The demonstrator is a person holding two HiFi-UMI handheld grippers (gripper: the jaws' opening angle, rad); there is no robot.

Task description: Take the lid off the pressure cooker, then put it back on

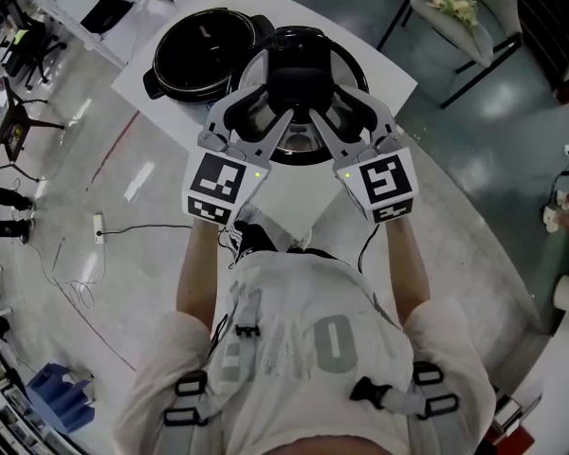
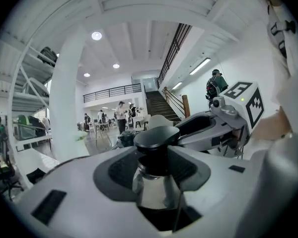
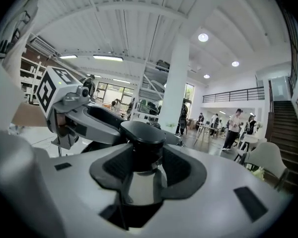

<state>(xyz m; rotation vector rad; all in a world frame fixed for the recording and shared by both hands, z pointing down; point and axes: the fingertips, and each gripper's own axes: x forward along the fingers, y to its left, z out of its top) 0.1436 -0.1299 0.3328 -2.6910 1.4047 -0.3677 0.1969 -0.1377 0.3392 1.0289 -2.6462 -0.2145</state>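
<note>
The pressure cooker's steel lid (image 1: 308,146) hangs in the air over the white table (image 1: 289,190), held by its black knob (image 1: 299,69). My left gripper (image 1: 268,91) and right gripper (image 1: 337,91) close on that knob from either side. In the left gripper view the knob (image 2: 156,138) and its shiny stem sit between the pads of my left gripper (image 2: 156,170), with the right gripper (image 2: 223,123) opposite. The right gripper view mirrors this: the knob (image 3: 141,135) sits in my right gripper (image 3: 139,175), facing the left gripper (image 3: 84,115). The black cooker pot (image 1: 204,53) stands on the table, back left of the lid.
A chair (image 1: 455,17) stands beyond the table at the upper right. Cables and a power strip (image 1: 99,227) lie on the floor at the left, and a blue box (image 1: 57,396) sits at the lower left. People stand far off in the hall.
</note>
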